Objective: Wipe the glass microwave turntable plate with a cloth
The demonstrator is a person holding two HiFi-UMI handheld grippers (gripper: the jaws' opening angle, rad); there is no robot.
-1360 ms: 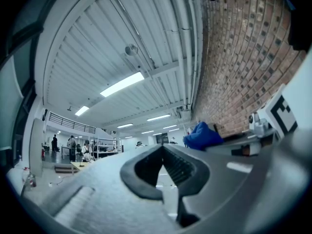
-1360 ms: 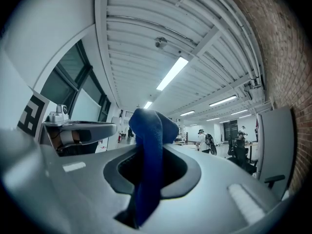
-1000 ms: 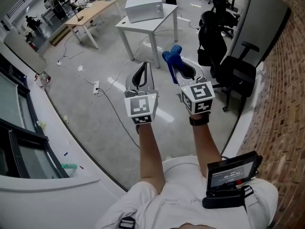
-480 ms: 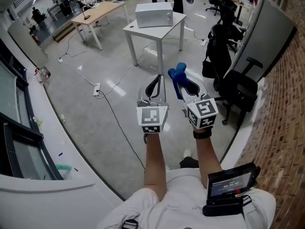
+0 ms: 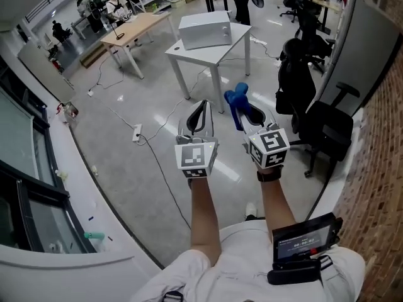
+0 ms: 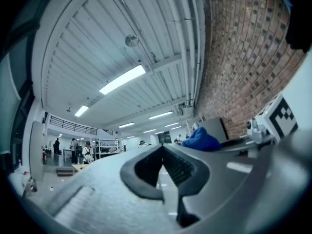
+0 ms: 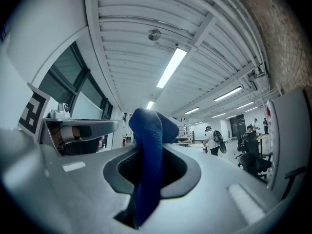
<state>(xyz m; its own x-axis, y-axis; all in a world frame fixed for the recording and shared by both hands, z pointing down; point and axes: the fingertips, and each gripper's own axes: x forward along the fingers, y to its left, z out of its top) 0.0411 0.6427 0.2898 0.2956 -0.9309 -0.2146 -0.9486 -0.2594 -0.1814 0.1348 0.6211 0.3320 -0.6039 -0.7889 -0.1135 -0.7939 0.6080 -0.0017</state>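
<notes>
**Cloth in the right tongs, both held out over the open floor**

Far to the left runs a curved white sill (image 5: pixel 94 231) under a dark window (image 5: pixel 22 194). On the grey floor (image 5: pixel 126 168) beside it a thin cable trails away from a power strip (image 5: pixel 136 133). Further back stands a wooden table (image 5: pixel 141 25), with people around it too small to make out.

Ahead of the person stands a white table (image 5: pixel 208 55), and on it sits a white microwave (image 5: pixel 204 29). It is well apart from both tools.

The person stands with both forearms stretched forward. The left gripper (image 5: pixel 201 106) is clenched, its two jaws meeting at the tips with nothing between them. Its own camera shows only the ceiling lights past them. Its marker cube (image 5: pixel 195 156) faces up toward the head.

Just beside it, the right gripper (image 5: pixel 247 113) is clamped on a blue cloth (image 5: pixel 235 98). The cloth is pinched between the jaws, and a bunched lump of it stands out past the tips. In the right gripper view the fabric runs down through the gap in a narrow fold. Both tools hang in the air over the bare floor, touching nothing else.

To the right are black office chairs (image 5: pixel 327 131), a grey partition (image 5: pixel 365 49) and a brick wall (image 5: pixel 384 168). A small black device with a lit screen (image 5: pixel 307 236) hangs at the person's waist.
</notes>
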